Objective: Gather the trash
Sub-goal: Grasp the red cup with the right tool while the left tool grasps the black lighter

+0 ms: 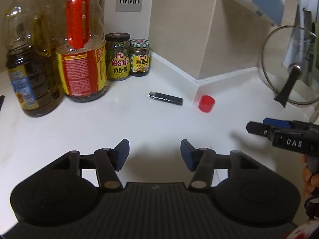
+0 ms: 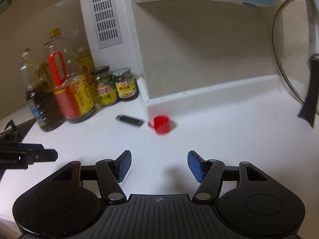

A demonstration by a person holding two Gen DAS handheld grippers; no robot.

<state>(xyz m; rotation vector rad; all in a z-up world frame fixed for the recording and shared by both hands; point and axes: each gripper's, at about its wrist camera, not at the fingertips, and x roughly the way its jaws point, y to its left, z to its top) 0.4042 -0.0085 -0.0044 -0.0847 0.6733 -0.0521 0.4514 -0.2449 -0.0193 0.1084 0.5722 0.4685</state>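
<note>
Nearest, your right gripper and left gripper hover with fingers spread wide, empty. Ahead on the white table lies the small red plastic cap, just beside the black lighter, slightly nearer your right.

Red bottle cap on its side, black lighter flat beside it
</note>
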